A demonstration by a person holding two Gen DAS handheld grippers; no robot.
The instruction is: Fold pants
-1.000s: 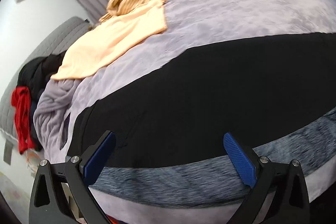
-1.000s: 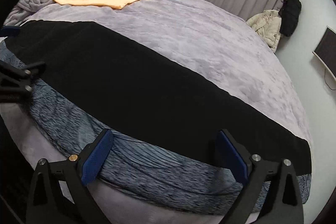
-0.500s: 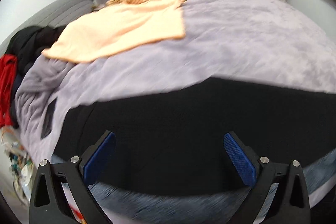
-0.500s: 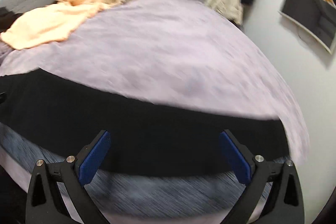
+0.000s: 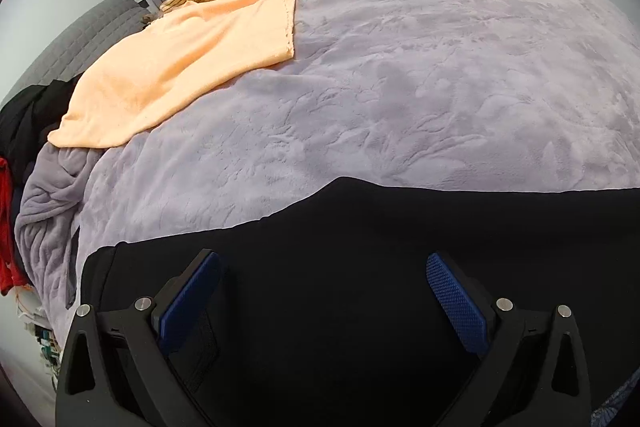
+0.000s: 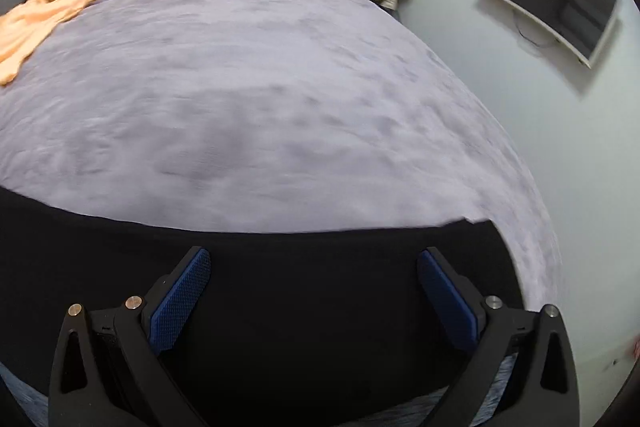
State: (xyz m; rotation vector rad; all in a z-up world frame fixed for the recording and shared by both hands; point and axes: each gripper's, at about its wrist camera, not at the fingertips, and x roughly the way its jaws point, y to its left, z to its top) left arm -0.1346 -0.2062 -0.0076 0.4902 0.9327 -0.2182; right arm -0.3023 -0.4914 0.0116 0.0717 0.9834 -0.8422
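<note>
Along the near edge of the lilac plush bedspread (image 5: 400, 99), both grippers, left (image 5: 323, 291) and right (image 6: 314, 287), gape wide over the long black fabric pants (image 5: 360, 247); a shallow pinch risks slipping.

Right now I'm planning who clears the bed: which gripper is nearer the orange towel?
Left. The left gripper hangs open over the black pants at the end nearer the orange towel. The right gripper is open over the far end; the towel sits at its view's left edge.

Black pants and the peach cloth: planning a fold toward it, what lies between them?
In the left wrist view, only bare lavender plush blanket lies between the black pants and the peach cloth.
</note>
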